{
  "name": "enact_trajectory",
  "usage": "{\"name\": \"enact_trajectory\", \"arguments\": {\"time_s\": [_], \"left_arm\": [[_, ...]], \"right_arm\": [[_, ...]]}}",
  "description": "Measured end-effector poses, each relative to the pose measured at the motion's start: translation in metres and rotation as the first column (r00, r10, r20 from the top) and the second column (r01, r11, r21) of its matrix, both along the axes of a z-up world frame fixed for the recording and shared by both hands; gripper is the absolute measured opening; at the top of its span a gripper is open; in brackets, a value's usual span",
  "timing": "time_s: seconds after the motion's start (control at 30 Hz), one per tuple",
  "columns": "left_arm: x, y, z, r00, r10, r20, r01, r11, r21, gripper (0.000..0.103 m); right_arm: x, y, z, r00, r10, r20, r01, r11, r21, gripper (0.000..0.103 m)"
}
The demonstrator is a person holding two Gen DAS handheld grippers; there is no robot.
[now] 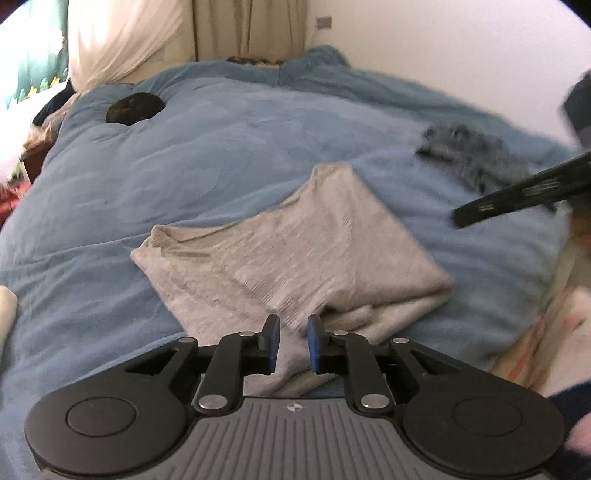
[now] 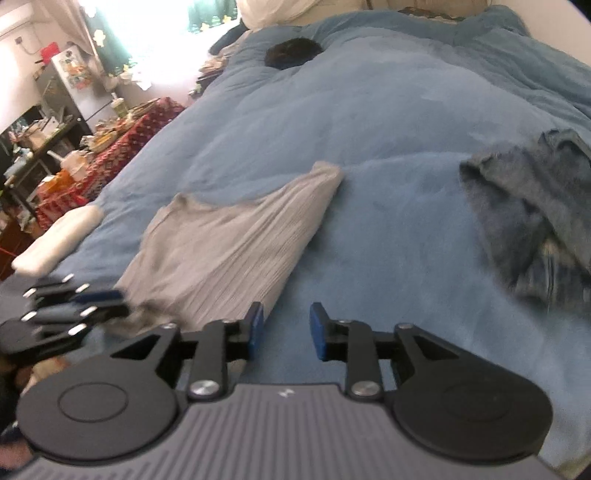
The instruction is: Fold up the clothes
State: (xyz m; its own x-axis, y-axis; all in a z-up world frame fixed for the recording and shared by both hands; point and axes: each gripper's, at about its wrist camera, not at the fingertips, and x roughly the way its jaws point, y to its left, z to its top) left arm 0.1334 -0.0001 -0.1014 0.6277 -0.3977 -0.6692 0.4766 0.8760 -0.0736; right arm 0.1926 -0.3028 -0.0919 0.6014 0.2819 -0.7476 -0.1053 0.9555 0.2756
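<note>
L gripper [image 1: 293,341] released, over grey top's [image 1: 295,254] near hem | R gripper [image 2: 286,330] released, empty, just right | top's long axis runs away-left

Home bedroom: blue-quilted bed [image 1: 221,155], curtains [image 1: 251,26]

The bed [image 1: 221,155] wore a soft, matt blue fleece cover. On it lay a grey garment [image 1: 295,251] of fine ribbed knit and a crumpled piece of faded blue denim [image 2: 524,221]. The gripper fingers [image 2: 317,328] were matt black plastic with blue pads.
</note>
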Motion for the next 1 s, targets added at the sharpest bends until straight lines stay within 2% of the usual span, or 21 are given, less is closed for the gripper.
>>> {"name": "enact_trajectory", "arguments": {"time_s": [0.17,0.23,0.27,0.4,0.5,0.57,0.67,0.7,0.77,0.83,0.87,0.93,1.0], "left_arm": [[0.019,-0.021,0.019,0.999,-0.011,-0.037,0.007,0.995,-0.095,0.017],[0.044,-0.028,0.025,0.998,0.003,-0.06,-0.01,0.993,-0.117,0.023],[0.058,-0.03,0.027,0.997,0.019,-0.07,-0.026,0.994,-0.11,0.027],[0.123,-0.034,0.02,0.985,0.106,-0.133,-0.113,0.992,-0.051,0.028],[0.15,-0.034,0.005,0.959,0.145,-0.244,-0.18,0.975,-0.129,0.028],[0.154,-0.04,-0.002,0.949,0.137,-0.284,-0.192,0.965,-0.177,0.028],[0.153,-0.062,-0.007,0.957,0.118,-0.266,-0.166,0.972,-0.165,0.028],[0.155,-0.069,-0.01,0.961,0.109,-0.255,-0.151,0.977,-0.149,0.031],[0.162,-0.08,-0.021,0.965,0.101,-0.242,-0.127,0.988,-0.093,0.032],[0.169,-0.083,-0.035,0.961,0.131,-0.244,-0.142,0.99,-0.026,0.033],[0.17,-0.082,-0.041,0.958,0.134,-0.255,-0.143,0.99,-0.018,0.036],[0.171,-0.077,-0.047,0.951,0.136,-0.276,-0.151,0.988,-0.031,0.037],[0.169,-0.073,-0.045,0.951,0.139,-0.276,-0.156,0.987,-0.041,0.037]], "right_arm": [[0.061,-0.021,-0.008,0.998,-0.025,-0.055,0.027,0.999,0.04,0.03],[0.082,-0.031,-0.008,0.997,-0.042,-0.064,0.046,0.996,0.078,0.03],[0.092,-0.036,-0.009,0.997,-0.05,-0.065,0.056,0.994,0.098,0.03],[0.13,-0.048,-0.013,0.993,-0.07,-0.091,0.084,0.984,0.159,0.032],[0.159,-0.051,-0.029,0.988,-0.081,-0.128,0.106,0.974,0.199,0.033],[0.175,-0.051,-0.041,0.984,-0.093,-0.154,0.123,0.972,0.202,0.033],[0.187,-0.05,-0.057,0.98,-0.091,-0.178,0.132,0.964,0.229,0.033],[0.189,-0.049,-0.061,0.979,-0.095,-0.178,0.134,0.965,0.224,0.033],[0.19,-0.047,-0.067,0.979,-0.11,-0.171,0.144,0.97,0.196,0.007],[0.188,-0.044,-0.071,0.978,-0.125,-0.165,0.152,0.975,0.163,0.004],[0.188,-0.045,-0.074,0.977,-0.132,-0.166,0.159,0.974,0.159,0.004],[0.188,-0.047,-0.077,0.977,-0.131,-0.169,0.162,0.969,0.185,0.004],[0.186,-0.051,-0.077,0.977,-0.123,-0.173,0.16,0.962,0.221,0.012]]}}
